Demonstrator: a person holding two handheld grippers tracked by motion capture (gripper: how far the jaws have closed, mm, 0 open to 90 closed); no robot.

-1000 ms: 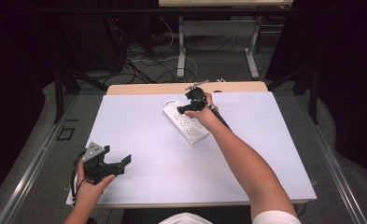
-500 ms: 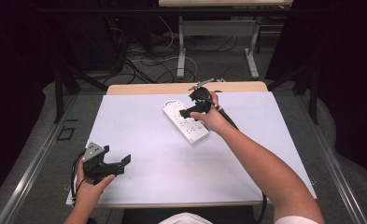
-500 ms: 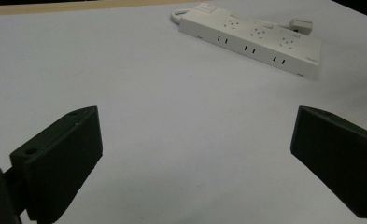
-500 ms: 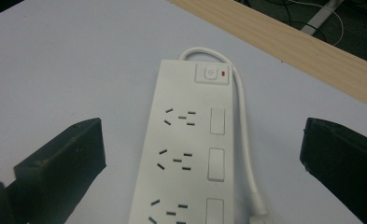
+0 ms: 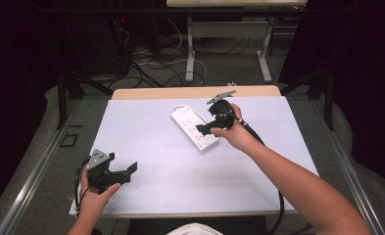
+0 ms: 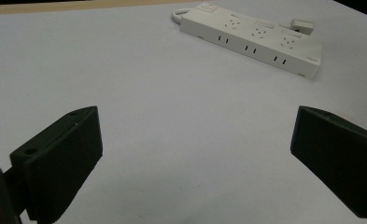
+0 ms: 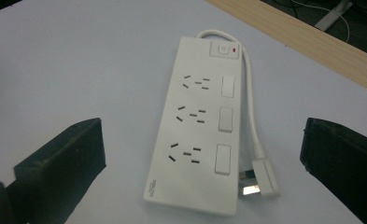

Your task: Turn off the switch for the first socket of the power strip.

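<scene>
A white power strip (image 5: 194,127) lies slantwise on the pale table sheet (image 5: 180,196), at the far middle. In the right gripper view the power strip (image 7: 197,135) shows three sockets, three switches and a red-lit main button, with its cord (image 7: 251,116) looping down to the plug (image 7: 260,183) lying beside it. My right gripper (image 5: 208,120) hovers open just above the strip's right side, nothing between its fingers. Near the front left corner, my left gripper (image 5: 127,172) is held open and empty, pointing toward the power strip (image 6: 251,39) far ahead.
A wooden table edge (image 5: 180,93) runs along the far side of the sheet. Beyond it are metal table legs (image 5: 190,54) and loose cables (image 5: 146,63) on the floor. A black cable (image 5: 278,205) trails from the right gripper under the forearm.
My right gripper has drawn back a little toward the person and to the right, from the strip's far end to its right side. The left gripper has stayed put.
</scene>
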